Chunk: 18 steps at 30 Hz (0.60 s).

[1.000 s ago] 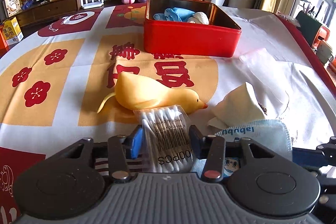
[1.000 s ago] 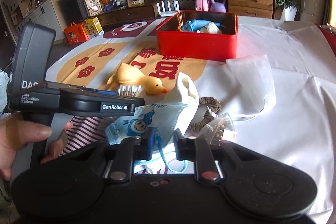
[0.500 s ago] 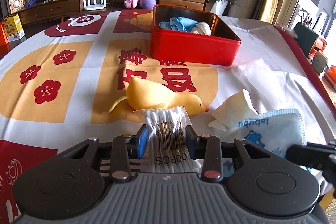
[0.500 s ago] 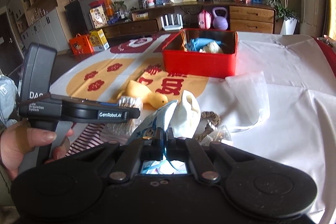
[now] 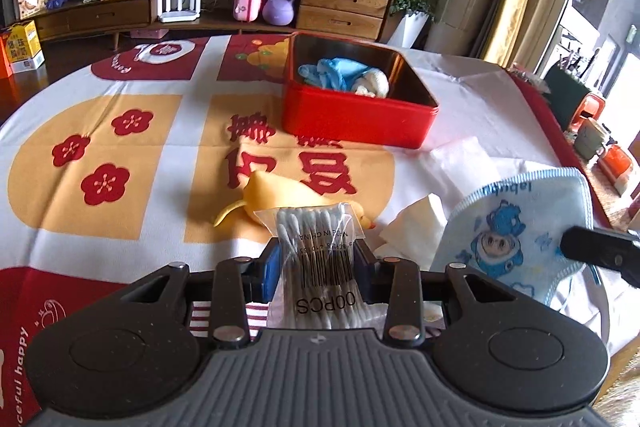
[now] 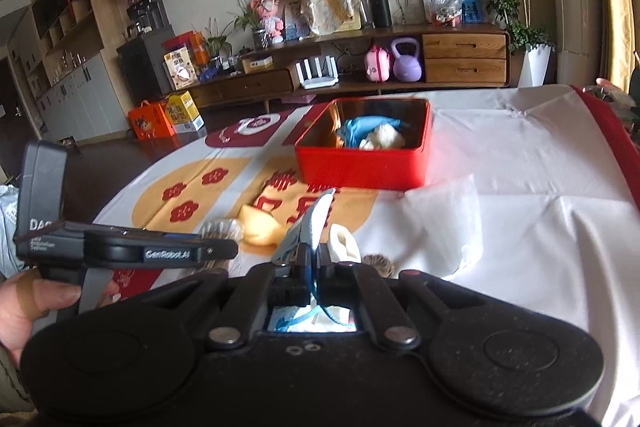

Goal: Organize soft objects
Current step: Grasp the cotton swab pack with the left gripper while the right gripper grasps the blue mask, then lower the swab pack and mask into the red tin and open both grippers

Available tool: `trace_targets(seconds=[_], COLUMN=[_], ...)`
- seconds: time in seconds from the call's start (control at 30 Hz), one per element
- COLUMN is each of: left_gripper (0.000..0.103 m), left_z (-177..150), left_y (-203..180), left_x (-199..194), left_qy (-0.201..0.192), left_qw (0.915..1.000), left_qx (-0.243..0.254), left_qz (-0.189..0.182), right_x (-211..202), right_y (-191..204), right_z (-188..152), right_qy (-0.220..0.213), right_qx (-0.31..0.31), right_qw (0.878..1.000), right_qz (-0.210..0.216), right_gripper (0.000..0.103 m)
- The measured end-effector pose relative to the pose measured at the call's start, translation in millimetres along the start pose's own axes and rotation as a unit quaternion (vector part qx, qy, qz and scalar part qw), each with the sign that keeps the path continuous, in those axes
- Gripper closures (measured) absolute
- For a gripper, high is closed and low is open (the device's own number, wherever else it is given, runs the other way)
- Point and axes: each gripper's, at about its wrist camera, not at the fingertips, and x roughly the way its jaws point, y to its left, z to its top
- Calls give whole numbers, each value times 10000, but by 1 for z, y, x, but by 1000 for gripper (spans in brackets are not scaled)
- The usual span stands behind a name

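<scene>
Mask print (image 5: 508, 231) leftward, person's hand (image 6: 28, 307) rightward

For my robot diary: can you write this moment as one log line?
left gripper: shut on cotton swab pack | right gripper: shut on blue face mask | red tin: open

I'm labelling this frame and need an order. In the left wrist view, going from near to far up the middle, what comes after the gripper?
Pack of cotton swabs held in the left gripper → yellow rubber duck → red tin holding blue gloves → purple kettlebell under the wooden sideboard.
</scene>
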Motion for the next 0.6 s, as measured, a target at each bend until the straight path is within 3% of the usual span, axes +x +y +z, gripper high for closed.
trace_targets(seconds=[0.6], left_gripper=[66], left_z=[59], left_y=[-23], left_x=[-14], left_qy=[-210], left_qw=[9985], left_qx=[457], left_qz=[-217], right_x=[11], right_y=[-25], right_z=[65], right_qy=[-387], right_qx=[-99], right_qw=[9990], right_qz=[-181], right_gripper=[102])
